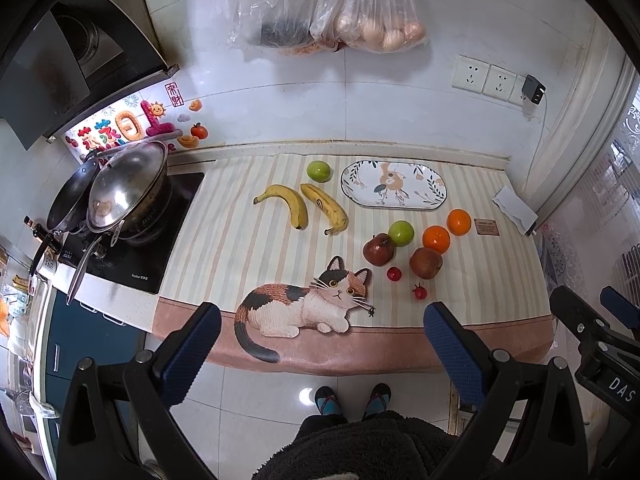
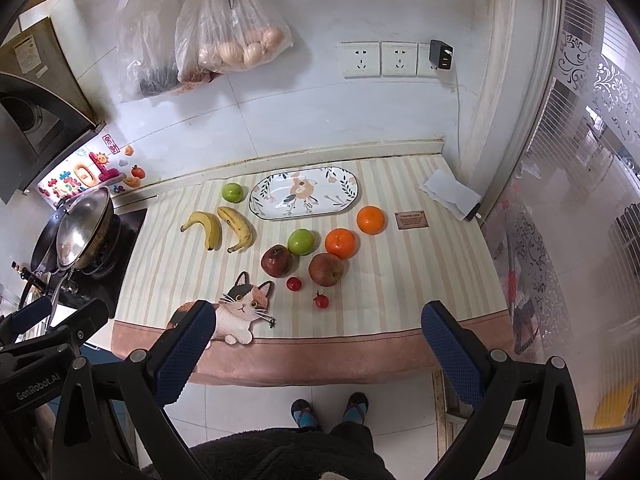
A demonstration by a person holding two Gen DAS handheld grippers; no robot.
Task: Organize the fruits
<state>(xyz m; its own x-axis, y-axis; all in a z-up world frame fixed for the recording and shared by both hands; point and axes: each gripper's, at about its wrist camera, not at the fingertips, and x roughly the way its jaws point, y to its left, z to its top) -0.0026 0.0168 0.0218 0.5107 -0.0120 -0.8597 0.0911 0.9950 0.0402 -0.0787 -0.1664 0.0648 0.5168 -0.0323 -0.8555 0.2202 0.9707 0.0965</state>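
**A:** Which step was in hand at that point?

**B:** By my reading, the very start. Nothing had been gathered. The oval plate (image 2: 304,194) sat bare in the upper middle of the right wrist view, and every fruit lay loose on the striped mat (image 2: 400,280) around it.

**A:** And the tools?

**B:** Both were released and carrying nothing. The left gripper (image 1: 322,330) and the right gripper (image 2: 318,326) each had their jaws spread wide, hanging over the near edge of the mat, well apart from any fruit.

**A:** Where did the fruit lie?

**B:** Two bananas (image 2: 218,226) were left of centre, side by side. One green apple (image 2: 232,192) sat just beside the plate's left end; a second green apple (image 2: 301,241) was in the middle cluster, touching or nearly touching a dark red apple (image 2: 277,260). Another red apple (image 2: 326,269) sat below an orange (image 2: 340,243), with a second orange (image 2: 371,220) up and to the right. Two small red fruits (image 2: 294,283), maybe cherry tomatoes, lay nearest the bottom.

**A:** What did the next move call for?

**B:** I'd judge a reach forward to one fruit, probably from the centre cluster nearest the right gripper, closing gently on its widest part. The round ones could roll and nudge their neighbours.
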